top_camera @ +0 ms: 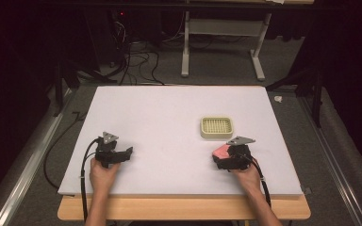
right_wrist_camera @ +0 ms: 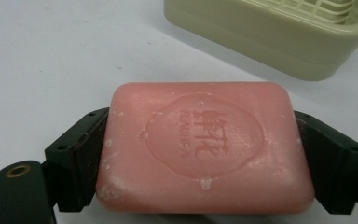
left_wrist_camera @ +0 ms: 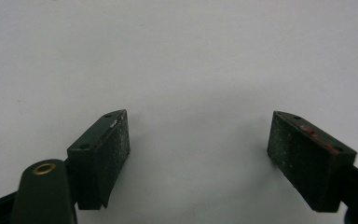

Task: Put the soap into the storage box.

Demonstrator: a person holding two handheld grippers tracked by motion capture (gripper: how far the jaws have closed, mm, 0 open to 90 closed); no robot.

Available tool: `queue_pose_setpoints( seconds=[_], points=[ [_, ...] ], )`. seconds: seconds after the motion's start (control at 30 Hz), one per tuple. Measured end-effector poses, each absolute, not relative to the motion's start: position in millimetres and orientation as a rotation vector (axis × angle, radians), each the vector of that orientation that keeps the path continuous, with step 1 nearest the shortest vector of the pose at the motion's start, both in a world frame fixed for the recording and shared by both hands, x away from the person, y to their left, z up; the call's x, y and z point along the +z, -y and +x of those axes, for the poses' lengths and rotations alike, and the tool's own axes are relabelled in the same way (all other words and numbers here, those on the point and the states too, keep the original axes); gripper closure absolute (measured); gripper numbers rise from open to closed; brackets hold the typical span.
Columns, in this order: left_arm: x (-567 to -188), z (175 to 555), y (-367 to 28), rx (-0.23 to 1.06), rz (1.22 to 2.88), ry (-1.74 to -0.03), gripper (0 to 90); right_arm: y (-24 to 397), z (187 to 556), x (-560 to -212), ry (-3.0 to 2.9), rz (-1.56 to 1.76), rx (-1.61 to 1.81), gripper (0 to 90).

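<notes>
At the near edge of the desk (top_camera: 169, 122), the person's 2 hands each hold a gripper. The left gripper (top_camera: 122, 154) rests low over bare white surface with its jaws spread wide and nothing between them, well apart from the work. The right gripper (right_wrist_camera: 200, 154) has its 2 jaws closed on the short ends of a pink bar of soap (right_wrist_camera: 200, 147), which lies flat between them with its stamped face up; from above, the soap (top_camera: 220, 151) peeks out at the front of that gripper, low over the desk near its right side.

The soap looks solid and fairly light, stiff enough to take a squeeze, but its smooth, waxy skin and rounded corners suggest it could slip or twist if the grip loosens. Holding it across the flat ends, as now, seems the safest hold, since the pads meet the straightest faces there.

Just beyond the soap stands a pale green soap dish (right_wrist_camera: 279, 37) with a slotted grid inside, near but not touching, and likely where the bar belongs.
</notes>
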State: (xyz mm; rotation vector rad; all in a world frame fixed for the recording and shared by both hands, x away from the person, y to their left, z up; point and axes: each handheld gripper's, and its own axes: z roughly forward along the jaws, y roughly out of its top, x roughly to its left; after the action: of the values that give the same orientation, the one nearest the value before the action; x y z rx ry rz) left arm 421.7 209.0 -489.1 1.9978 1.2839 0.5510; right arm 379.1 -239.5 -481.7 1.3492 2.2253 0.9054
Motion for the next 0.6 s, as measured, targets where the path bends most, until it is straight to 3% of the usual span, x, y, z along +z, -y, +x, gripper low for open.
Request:
queue_pose_setpoints(
  seconds=[0.6],
  points=[
    [-489.1,421.7,-209.0,0.551,1.998,-1.284,21.5,242.5,377.1,-464.8,-2.199,1.341,0.965,13.7]
  ],
)
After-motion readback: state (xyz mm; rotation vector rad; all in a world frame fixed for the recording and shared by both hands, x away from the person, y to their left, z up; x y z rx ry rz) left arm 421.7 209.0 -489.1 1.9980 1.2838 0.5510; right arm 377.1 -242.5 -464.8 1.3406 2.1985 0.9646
